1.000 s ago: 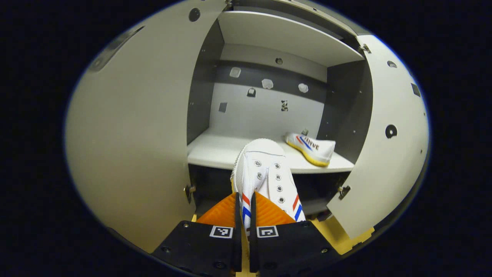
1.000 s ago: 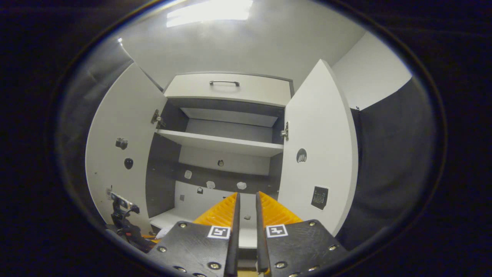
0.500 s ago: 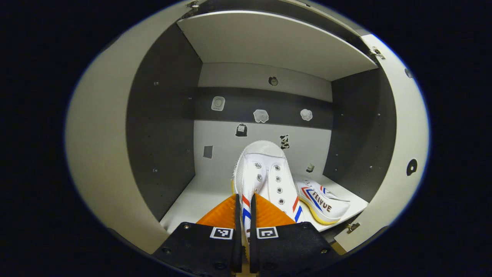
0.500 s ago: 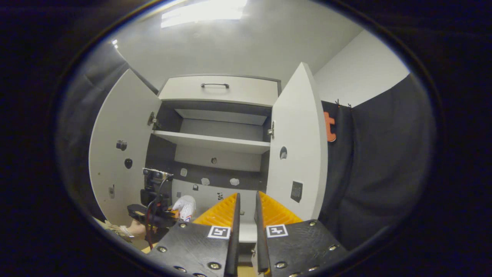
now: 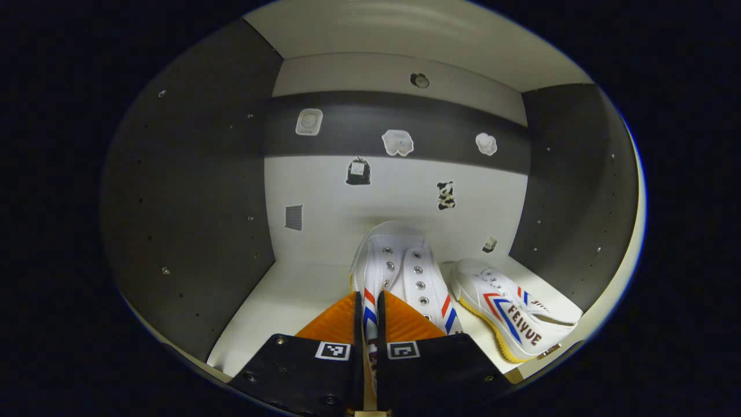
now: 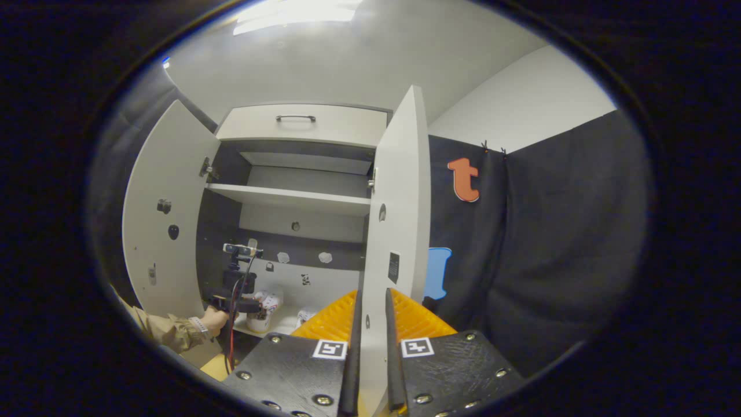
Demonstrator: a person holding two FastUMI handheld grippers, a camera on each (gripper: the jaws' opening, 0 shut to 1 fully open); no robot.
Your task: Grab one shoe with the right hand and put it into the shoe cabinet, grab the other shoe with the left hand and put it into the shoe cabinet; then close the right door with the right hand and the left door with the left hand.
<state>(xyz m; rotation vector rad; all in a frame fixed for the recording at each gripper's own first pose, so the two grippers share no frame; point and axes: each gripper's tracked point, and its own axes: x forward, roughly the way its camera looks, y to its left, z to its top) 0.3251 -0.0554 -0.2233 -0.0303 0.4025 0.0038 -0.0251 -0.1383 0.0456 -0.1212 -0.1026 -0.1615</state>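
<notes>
My left gripper (image 5: 369, 295) is shut on the side of a white shoe (image 5: 399, 260) with red and blue stripes, deep inside the shoe cabinet. The toe points at the back wall, and I cannot tell whether the sole touches the white shelf (image 5: 278, 295). The other shoe (image 5: 512, 315) lies on the same shelf just to the right. In the right gripper view a hand (image 6: 211, 318) holds the left gripper (image 6: 234, 301) in the cabinet. My right gripper (image 6: 372, 292) is shut and empty, in line with the edge of the open right door (image 6: 399, 202).
The left door (image 6: 165, 214) stands wide open. Above the shoe compartment are another shelf (image 6: 289, 200) and a drawer (image 6: 301, 124) with a handle. Dark side walls (image 5: 191, 202) close in the compartment. Black cloth hangs to the right of the cabinet.
My left gripper has carried the shoe forward from outside the doors into the compartment, beside the other shoe. My right gripper has swung right, toward the right door's edge.
</notes>
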